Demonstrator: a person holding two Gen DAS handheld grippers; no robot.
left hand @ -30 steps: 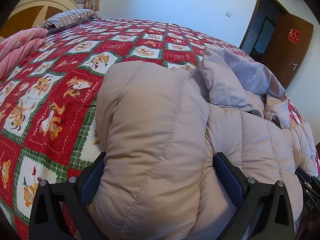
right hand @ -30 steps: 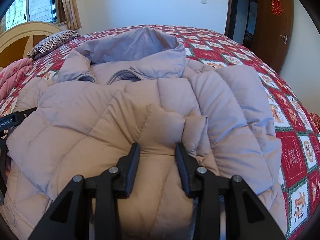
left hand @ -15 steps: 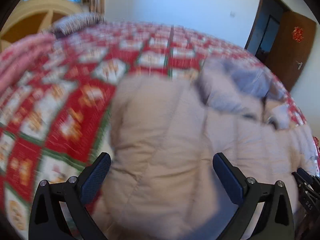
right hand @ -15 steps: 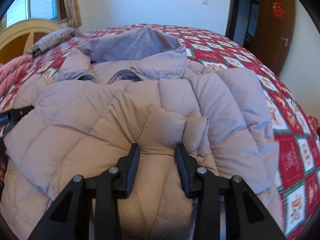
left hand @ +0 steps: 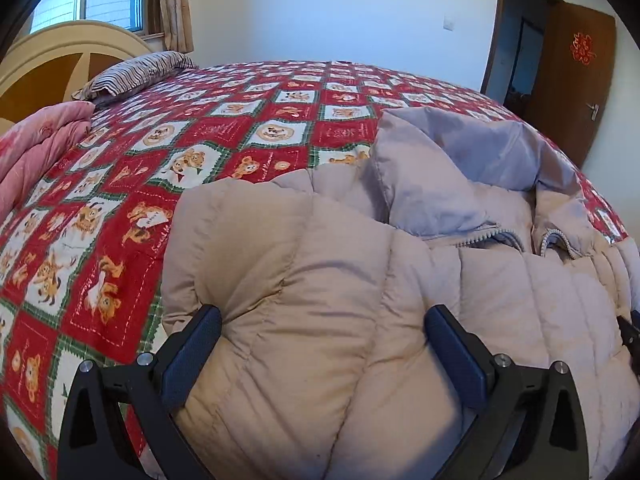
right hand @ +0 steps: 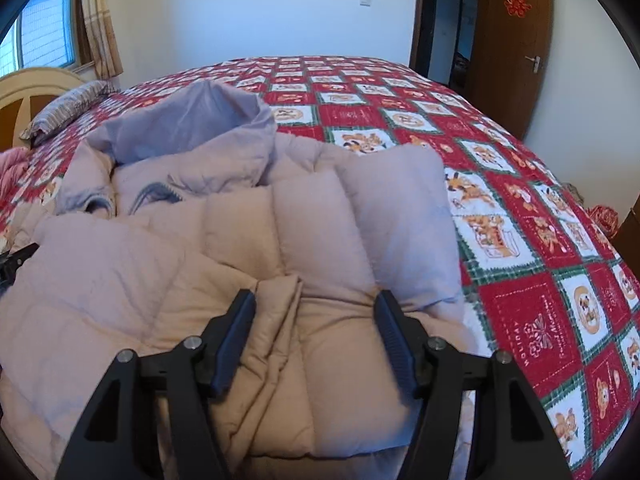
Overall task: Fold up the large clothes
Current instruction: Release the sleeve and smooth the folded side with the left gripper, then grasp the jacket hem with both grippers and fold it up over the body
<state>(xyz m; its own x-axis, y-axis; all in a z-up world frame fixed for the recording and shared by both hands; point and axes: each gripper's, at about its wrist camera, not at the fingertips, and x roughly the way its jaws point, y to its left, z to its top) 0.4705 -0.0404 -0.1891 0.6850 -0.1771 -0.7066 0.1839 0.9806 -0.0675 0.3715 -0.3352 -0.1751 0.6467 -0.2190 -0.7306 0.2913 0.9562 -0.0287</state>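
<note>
A beige quilted down jacket lies on the bed, its grey-lined hood toward the far side. My left gripper stands wide open over the jacket's left part, padded cloth bulging up between its fingers. In the right wrist view the same jacket fills the near side, with the hood at the upper left. My right gripper is opening. A creased fold of the jacket lies between its fingers, and the pads stand off it.
The bed is covered by a red, white and green patchwork blanket. A striped pillow and a folded pink quilt lie by the headboard. An open brown door is at the far right.
My right gripper's jaws have spread apart and let go of the jacket fold they pinched. Both views have shifted sideways across the jacket. The left jaws stay equally wide.
</note>
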